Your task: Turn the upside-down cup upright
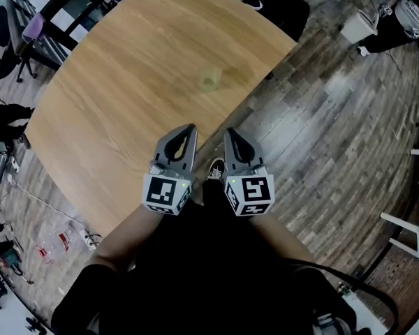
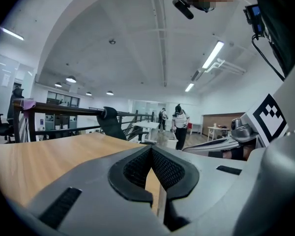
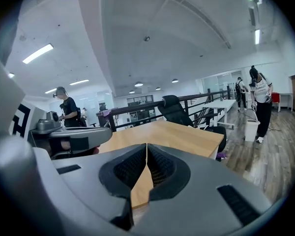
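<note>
A small translucent cup (image 1: 209,79) stands on the round wooden table (image 1: 119,110), near its right edge; I cannot tell from here which way up it is. My left gripper (image 1: 190,128) and right gripper (image 1: 231,131) are side by side at the table's near edge, well short of the cup, both shut and empty. In the left gripper view the jaws (image 2: 151,149) meet with nothing between them, and the same holds in the right gripper view (image 3: 146,145). Neither gripper view clearly shows the cup.
A shoe (image 1: 216,168) shows on the plank floor between the grippers. Office chairs (image 1: 28,40) stand at the table's far left. A white bin (image 1: 359,26) and a person (image 1: 405,16) are at the far right, white stools (image 1: 412,222) at the right, and a bottle (image 1: 56,244) lies on the floor at the lower left.
</note>
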Tool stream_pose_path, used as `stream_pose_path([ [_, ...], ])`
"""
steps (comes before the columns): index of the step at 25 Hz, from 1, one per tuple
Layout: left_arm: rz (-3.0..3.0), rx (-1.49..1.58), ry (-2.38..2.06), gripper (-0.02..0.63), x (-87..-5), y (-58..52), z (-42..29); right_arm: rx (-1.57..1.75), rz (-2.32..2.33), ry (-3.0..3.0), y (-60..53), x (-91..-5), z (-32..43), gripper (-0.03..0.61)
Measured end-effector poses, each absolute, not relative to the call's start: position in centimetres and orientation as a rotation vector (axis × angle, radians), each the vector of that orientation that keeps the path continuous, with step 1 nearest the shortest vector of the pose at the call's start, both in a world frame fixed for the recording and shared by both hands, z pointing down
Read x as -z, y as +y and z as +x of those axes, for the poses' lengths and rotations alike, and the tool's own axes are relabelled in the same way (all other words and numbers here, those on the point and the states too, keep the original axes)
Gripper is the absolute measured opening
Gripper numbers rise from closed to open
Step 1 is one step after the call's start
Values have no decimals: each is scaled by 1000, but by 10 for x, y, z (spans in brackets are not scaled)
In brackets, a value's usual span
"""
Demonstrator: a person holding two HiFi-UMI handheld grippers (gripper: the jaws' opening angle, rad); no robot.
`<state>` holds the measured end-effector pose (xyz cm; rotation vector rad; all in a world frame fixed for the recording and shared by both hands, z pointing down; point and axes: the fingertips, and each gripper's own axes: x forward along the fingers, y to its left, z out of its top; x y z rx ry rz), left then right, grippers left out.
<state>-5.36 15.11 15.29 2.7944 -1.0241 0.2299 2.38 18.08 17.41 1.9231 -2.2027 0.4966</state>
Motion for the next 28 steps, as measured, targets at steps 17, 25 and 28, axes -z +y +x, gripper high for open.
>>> stream_pose_path([
  [17,2648,-324,-1186,9,-296,-6,-37,-499,1598,-2349,-4,-302,45,326],
  [25,2593,-350,-1201,9,-344,-22,-44,-393,1449,-2346,-43,-340,32,353],
  [28,2600,-347,-1203,9,-350,-22,-42,-322,1429,-2342,-49,-345,29,351],
])
